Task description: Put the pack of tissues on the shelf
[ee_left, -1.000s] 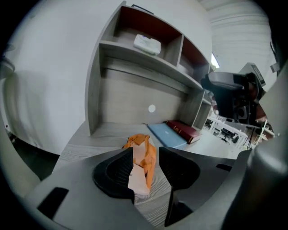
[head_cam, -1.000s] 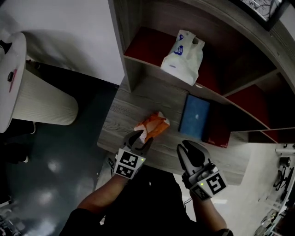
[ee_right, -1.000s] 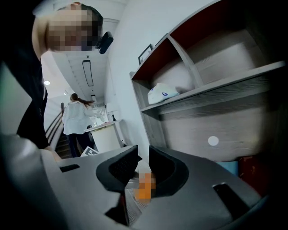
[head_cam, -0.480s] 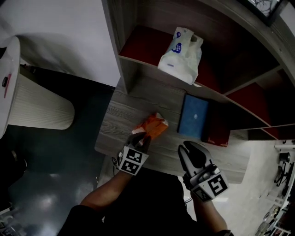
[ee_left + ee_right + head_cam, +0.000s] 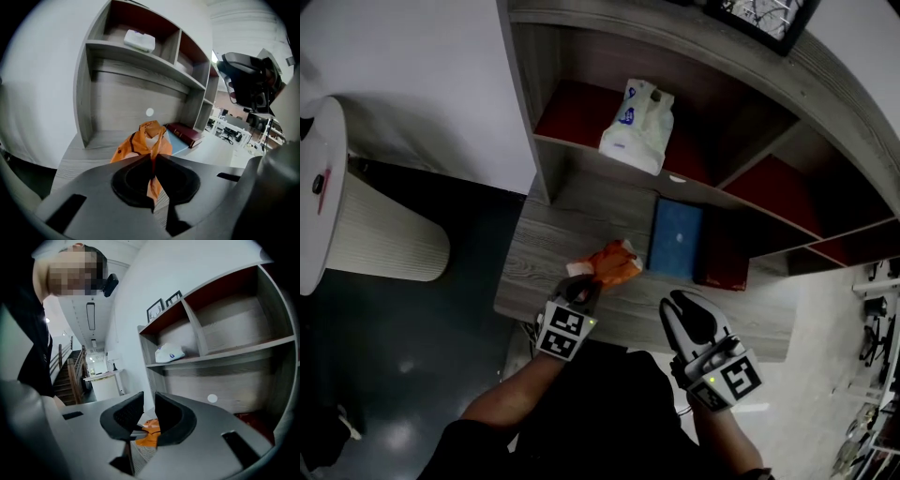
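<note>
Orange film, crinkled: the pack of tissues [image 5: 605,265] lies on the grey wood-grain desk top [image 5: 546,234], below the shelf [image 5: 581,150] and just left of a blue book [image 5: 677,239]. We note the left gripper [image 5: 580,289] has just been closing its jaws on the pack's near end; the left gripper view shows a fold of orange wrapper pinched between the pads. The long axis runs away from those jaws, slanting toward the book, so the bulk sits forward of the grip. We cannot tell whether the far end is clear of the desk. Off to the right, near the desk's front edge, the right gripper [image 5: 687,303] hovers apart from the pack, jaws slightly parted and empty. The shelf board lies up and beyond, with a white plastic bag [image 5: 637,114] on it and bare board left of that. We judge the left hand the nearer carrier: lift, then forward.
</note>
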{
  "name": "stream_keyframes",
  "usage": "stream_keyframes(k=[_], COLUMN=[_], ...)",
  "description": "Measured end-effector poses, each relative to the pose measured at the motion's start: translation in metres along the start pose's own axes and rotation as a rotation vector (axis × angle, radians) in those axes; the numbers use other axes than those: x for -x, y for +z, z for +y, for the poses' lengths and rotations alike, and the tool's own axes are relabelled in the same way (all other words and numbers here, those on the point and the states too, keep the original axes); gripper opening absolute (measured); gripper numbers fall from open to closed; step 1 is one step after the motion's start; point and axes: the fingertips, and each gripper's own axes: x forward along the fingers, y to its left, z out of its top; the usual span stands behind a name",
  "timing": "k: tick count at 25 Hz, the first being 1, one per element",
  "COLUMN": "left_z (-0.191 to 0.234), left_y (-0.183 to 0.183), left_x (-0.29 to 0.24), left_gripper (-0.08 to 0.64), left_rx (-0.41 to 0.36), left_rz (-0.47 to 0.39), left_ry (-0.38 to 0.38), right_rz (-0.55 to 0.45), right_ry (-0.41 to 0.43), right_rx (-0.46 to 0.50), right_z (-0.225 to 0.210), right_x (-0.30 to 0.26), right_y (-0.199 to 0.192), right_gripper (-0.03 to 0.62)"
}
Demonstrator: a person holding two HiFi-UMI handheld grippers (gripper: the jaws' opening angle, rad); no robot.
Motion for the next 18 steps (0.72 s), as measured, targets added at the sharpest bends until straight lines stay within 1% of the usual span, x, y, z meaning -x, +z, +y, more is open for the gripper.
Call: stream_keyframes(k=[3,6,9,12,14,18], left_z=[-0.013,-0.030,-0.046,-0.069,-0.085,-0.127], left_y=[0.024,0.048,0.072,0.090,0.099,0.116], left_x=[0.017,0.034,0.038,0.038,0.037,0.036], left_gripper=[0.026,0.026,0.026,0.025,0.025,0.025], left_rx=[-0.010,-0.017,-0.043,-0.075,-0.093,-0.112], left_rz=[-0.019,-0.052,-0.085,-0.103,-0.110,-0.122], left_ry=[-0.021,-0.032,-0.045,-0.057,-0.052,-0.033], right_rz=[-0.038,-0.052,-0.099,-0.145,-0.154,-0.130], right_ry=[-0.019,-0.042,-0.061,-0.063,-0.070,-0.082], right_rx=[-0.027,-0.018,-0.018,-0.019,-0.019,-0.038], right_z=[0.005,0.003,-0.006,-0.014,-0.025,-0.047], right_x=[0.013,0.033,0.050,0.073,0.093,0.140], right_y=[0.023,0.034,0.043,0.052,0.053,0.050], right_gripper=[0.074,0.074,0.074,0.074,0.074,0.074])
